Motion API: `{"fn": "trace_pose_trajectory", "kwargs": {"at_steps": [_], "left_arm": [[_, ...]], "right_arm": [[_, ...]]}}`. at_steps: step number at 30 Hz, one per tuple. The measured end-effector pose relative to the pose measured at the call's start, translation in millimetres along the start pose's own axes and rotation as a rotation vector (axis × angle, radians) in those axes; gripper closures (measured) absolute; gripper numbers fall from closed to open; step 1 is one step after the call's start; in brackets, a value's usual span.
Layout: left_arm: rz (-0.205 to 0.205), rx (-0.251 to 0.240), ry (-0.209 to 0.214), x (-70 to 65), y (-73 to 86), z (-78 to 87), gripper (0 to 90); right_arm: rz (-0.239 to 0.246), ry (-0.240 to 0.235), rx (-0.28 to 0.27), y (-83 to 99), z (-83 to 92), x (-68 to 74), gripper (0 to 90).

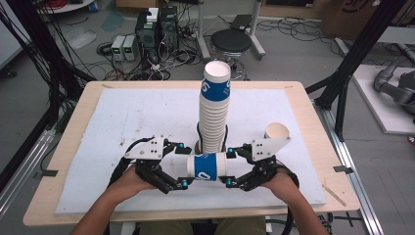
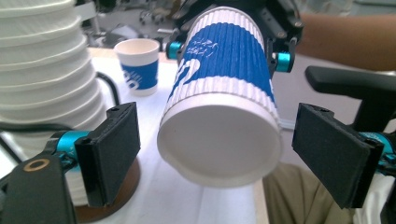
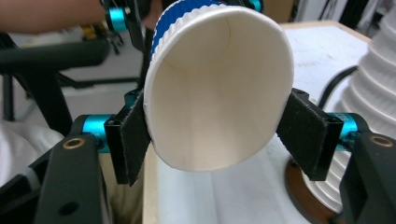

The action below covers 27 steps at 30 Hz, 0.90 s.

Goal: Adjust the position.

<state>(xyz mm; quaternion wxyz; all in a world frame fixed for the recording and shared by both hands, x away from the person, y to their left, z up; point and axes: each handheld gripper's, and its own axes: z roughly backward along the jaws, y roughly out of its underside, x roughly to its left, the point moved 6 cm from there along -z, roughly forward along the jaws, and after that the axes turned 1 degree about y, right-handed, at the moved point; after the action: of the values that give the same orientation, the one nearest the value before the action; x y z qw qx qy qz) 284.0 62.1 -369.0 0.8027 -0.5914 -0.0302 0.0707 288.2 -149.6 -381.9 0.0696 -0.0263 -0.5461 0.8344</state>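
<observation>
A blue-and-white ribbed paper cup lies level in the air between my two grippers, above the near part of the white mat. My right gripper is shut on its mouth end; in the right gripper view both pads press the rim of the cup into an oval. My left gripper is open around the base end. In the left gripper view the cup's bottom faces the camera, with a gap on each side between it and the left gripper's pads.
A tall stack of matching cups stands on a round brown base just behind the grippers. One single cup stands upright on the mat at the right. The table's near edge lies close under the person's forearms.
</observation>
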Motion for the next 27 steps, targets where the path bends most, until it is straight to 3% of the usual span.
{"fn": "trace_pose_trajectory", "kwargs": {"at_steps": [6, 11, 15, 27], "left_arm": [[-0.014, 0.063, -0.027, 3.9, -2.8, 1.5, 15.3], [-0.044, 0.159, -0.021, 5.7, -4.2, -4.5, 15.4], [-0.062, 0.203, -0.009, 7.0, -6.5, -8.9, 15.5], [-0.059, 0.326, 0.023, 8.4, -5.5, -24.0, 15.9]], "right_arm": [[0.028, 0.030, 0.131, -4.2, -2.5, -5.6, 30.0], [0.059, 0.029, 0.207, -12.0, -8.1, -7.3, 29.9], [0.090, 0.027, 0.262, -20.5, -12.6, -6.9, 29.9], [0.171, 0.035, 0.421, -33.6, -23.3, -4.5, 29.8]]}}
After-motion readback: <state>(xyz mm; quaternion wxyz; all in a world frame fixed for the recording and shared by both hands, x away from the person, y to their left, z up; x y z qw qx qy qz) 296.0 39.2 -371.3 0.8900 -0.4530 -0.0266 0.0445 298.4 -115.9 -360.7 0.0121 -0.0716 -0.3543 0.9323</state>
